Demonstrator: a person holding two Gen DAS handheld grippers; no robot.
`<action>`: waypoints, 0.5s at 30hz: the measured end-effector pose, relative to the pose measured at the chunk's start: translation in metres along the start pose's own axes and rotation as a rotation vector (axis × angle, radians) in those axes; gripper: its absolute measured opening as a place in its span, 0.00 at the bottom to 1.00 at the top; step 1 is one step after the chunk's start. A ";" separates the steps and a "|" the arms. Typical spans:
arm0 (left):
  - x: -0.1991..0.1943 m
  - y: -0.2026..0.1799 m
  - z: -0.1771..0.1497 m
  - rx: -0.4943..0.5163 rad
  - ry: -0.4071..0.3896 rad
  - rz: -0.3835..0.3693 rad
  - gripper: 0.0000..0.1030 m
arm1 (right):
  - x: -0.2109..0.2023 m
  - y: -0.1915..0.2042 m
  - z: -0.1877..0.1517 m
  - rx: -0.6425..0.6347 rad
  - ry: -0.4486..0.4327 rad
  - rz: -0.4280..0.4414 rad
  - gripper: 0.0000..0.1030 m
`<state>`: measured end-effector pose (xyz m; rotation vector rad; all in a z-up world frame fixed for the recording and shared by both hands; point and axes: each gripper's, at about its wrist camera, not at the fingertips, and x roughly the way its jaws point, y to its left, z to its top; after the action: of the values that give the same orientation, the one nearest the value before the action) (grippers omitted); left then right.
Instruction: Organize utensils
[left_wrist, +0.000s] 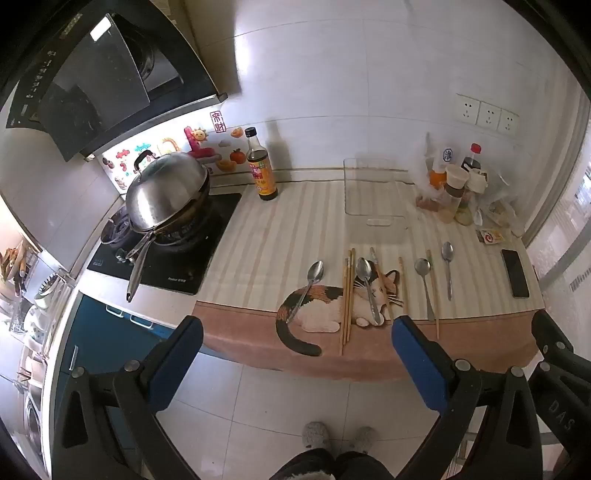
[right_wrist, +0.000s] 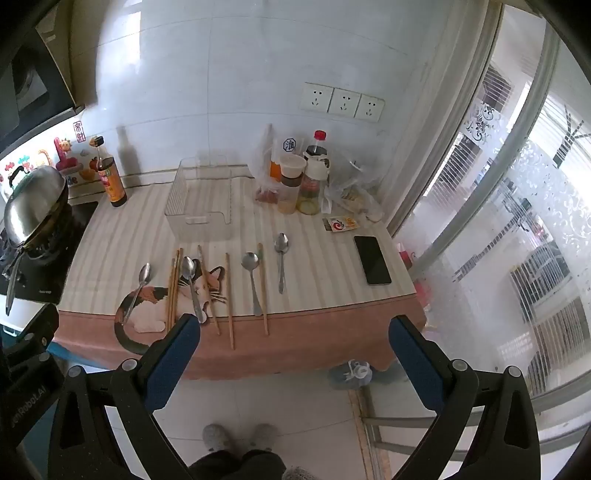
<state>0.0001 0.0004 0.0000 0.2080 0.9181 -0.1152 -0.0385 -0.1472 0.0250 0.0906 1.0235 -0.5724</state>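
Note:
Several metal spoons (left_wrist: 309, 284) (right_wrist: 282, 262) and wooden chopsticks (left_wrist: 347, 299) (right_wrist: 229, 295) lie side by side on a striped cloth with a cat picture (left_wrist: 325, 302) (right_wrist: 147, 306). A clear plastic organizer box (left_wrist: 373, 195) (right_wrist: 201, 199) stands empty behind them. My left gripper (left_wrist: 297, 328) is open and empty, held back off the counter's front edge. My right gripper (right_wrist: 295, 328) is also open and empty, at the same distance, to the right of the left one.
A dark sauce bottle (left_wrist: 260, 166) (right_wrist: 110, 173) stands left of the box. A lidded wok (left_wrist: 168, 192) sits on the gas stove at left. Condiment jars and bags (right_wrist: 306, 177) crowd the back right. A phone (right_wrist: 372, 259) lies at the right edge.

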 end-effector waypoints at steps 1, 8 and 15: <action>0.000 0.000 0.000 0.003 0.000 0.007 1.00 | 0.000 0.000 0.000 0.000 0.001 0.000 1.00; 0.002 0.000 0.001 0.007 0.001 0.003 1.00 | 0.000 0.001 -0.001 0.001 -0.001 0.004 1.00; 0.001 0.000 0.002 0.005 -0.006 0.005 1.00 | -0.001 0.000 -0.002 0.002 -0.004 0.006 1.00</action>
<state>0.0022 0.0003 0.0000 0.2144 0.9113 -0.1130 -0.0409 -0.1461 0.0245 0.0940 1.0184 -0.5674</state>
